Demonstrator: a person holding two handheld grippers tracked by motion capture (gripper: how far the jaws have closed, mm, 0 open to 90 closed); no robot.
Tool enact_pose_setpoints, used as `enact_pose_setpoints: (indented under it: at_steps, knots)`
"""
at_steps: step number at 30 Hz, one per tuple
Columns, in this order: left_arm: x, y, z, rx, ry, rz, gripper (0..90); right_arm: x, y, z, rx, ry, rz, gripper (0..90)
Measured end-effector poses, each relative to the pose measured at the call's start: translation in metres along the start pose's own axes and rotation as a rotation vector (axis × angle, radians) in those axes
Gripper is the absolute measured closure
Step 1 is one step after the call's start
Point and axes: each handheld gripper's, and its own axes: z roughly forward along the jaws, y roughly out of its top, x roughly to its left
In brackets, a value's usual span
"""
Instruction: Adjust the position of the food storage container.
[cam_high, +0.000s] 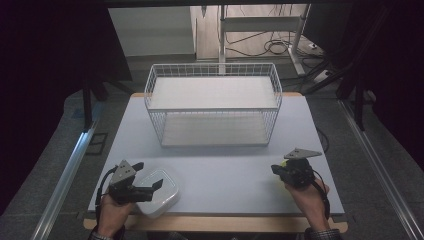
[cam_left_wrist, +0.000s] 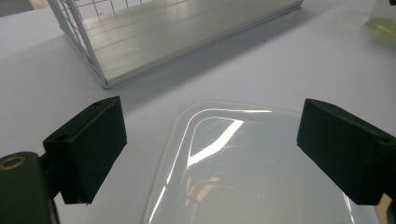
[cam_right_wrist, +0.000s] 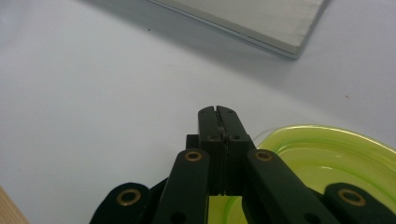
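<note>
A: What surface does the figure show?

B: A pale grey-blue table (cam_high: 220, 165) with a wooden edge, set in a dim room; cables lie on the floor beyond it. At the far half of the table stands a white wire basket (cam_high: 213, 103) with a flat pale base.

A: Where is the left gripper?

B: At the near left corner, held in the person's left hand (cam_high: 111, 212). The left gripper (cam_high: 150, 189) points toward the table's middle and hangs over a translucent white lidded container (cam_high: 167, 187) that sits near the front edge. In the left gripper view the two black jaws stand wide apart, one on each side of the container's glossy lid (cam_left_wrist: 243, 172), with no contact that can be seen.

A: And the right gripper?

B: At the near right, held in the person's right hand (cam_high: 311, 200). The right gripper (cam_high: 276, 170) has its jaws pressed together, nothing visible between the tips. In the right gripper view the shut jaws lie above the rim of a translucent yellow-green round dish (cam_right_wrist: 327, 158); whether they touch it cannot be told. The same dish shows as a small yellow patch at the gripper in the high view.

A: How do the things lie relative to each other?

B: Container and dish are well apart, at opposite front corners; the basket stands beyond both, apart from each.
</note>
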Motion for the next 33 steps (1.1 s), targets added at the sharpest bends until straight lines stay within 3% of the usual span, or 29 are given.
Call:
enact_pose_setpoints:
  at_steps: [7,8,11,12,13,14,15,16,17,18,19,20,24,28,33]
  knots:
    - [0.000,0.002,-0.003,0.006,-0.044,-0.019,6.5,-0.003,-0.003,-0.004,-0.003,-0.015,0.014,88.7]
    - [-0.001,0.003,-0.007,0.022,-0.048,-0.015,4.0,-0.001,-0.002,-0.003,-0.006,-0.013,0.007,86.8]
    - [-0.001,0.004,-0.013,0.008,-0.044,-0.010,3.8,0.001,-0.002,-0.003,-0.009,-0.009,0.004,84.7]
    - [-0.001,0.005,-0.020,-0.008,-0.017,-0.011,10.2,0.003,-0.002,-0.003,-0.015,-0.009,-0.002,80.8]
    - [-0.001,0.005,-0.020,-0.008,-0.017,-0.011,14.8,0.003,-0.002,-0.003,-0.015,-0.009,-0.002,80.8]
    - [-0.001,0.004,-0.024,-0.013,-0.012,-0.009,19.6,0.005,-0.001,-0.003,-0.023,-0.010,-0.005,75.4]
    - [-0.001,0.003,-0.028,-0.019,-0.019,-0.005,19.6,0.005,-0.001,-0.003,-0.023,-0.010,-0.005,75.4]
    - [0.000,0.002,-0.032,-0.028,-0.027,-0.003,32.5,0.007,-0.001,-0.003,-0.035,-0.012,-0.002,69.1]
    - [0.000,0.000,-0.035,-0.032,-0.030,-0.005,32.5,0.007,-0.001,-0.003,-0.035,-0.012,-0.002,69.1]
    - [0.000,-0.004,-0.041,-0.027,-0.030,-0.004,44.0,0.009,0.000,-0.003,-0.052,-0.016,-0.005,61.2]
    - [0.000,-0.004,-0.041,-0.027,-0.030,-0.004,49.9,0.009,0.000,-0.003,-0.052,-0.016,-0.005,61.2]
    - [-0.001,-0.006,-0.043,-0.020,-0.024,-0.003,49.9,0.010,0.000,-0.002,-0.055,-0.018,-0.007,57.8]
    - [-0.005,-0.016,-0.050,0.038,0.008,-0.004,75.8,0.016,0.000,0.004,-0.042,-0.027,-0.028,49.6]
    - [-0.007,-0.029,-0.057,0.104,0.040,0.000,86.0,0.019,0.001,0.006,-0.040,-0.028,-0.035,47.9]
    - [-0.007,-0.037,-0.063,0.132,0.052,-0.015,89.7,0.020,0.001,0.008,-0.035,-0.030,-0.042,46.8]
